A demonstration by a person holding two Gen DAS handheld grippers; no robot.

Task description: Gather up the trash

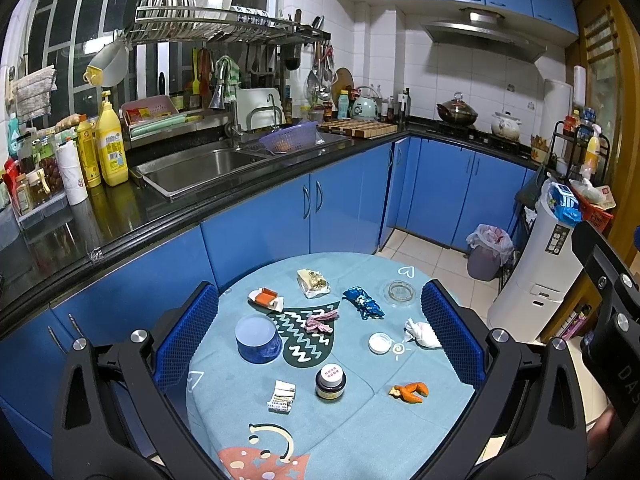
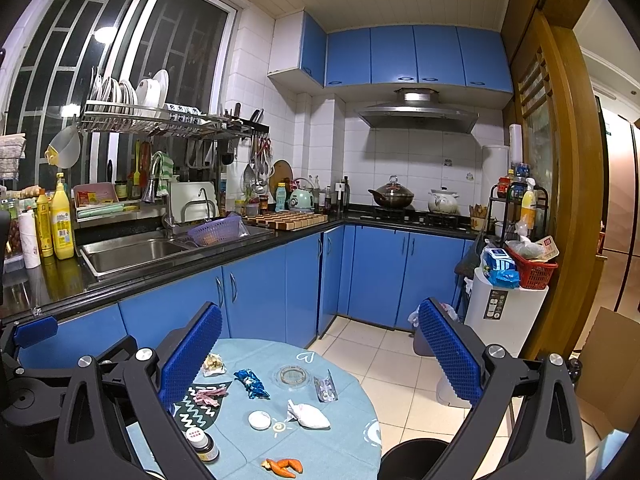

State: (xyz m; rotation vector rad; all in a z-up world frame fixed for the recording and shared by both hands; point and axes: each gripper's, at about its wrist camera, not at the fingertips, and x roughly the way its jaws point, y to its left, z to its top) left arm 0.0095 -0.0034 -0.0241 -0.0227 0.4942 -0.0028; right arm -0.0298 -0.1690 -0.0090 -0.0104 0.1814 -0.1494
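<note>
Both held above round table, nothing gripped. Left gripper: jaws wide apart, empty. Right gripper: jaws likewise spread, empty. Trash scattered mid-frame on blue cloth: blue wrapper, white tissue wad, pink scrap, crumpled packet, orange peel, carton piece. Dark bin at lower right of right view, just beside table edge. Judged step: approach, first pick not yet made. Next: descend on 1 piece, close, carry to bin.
</note>
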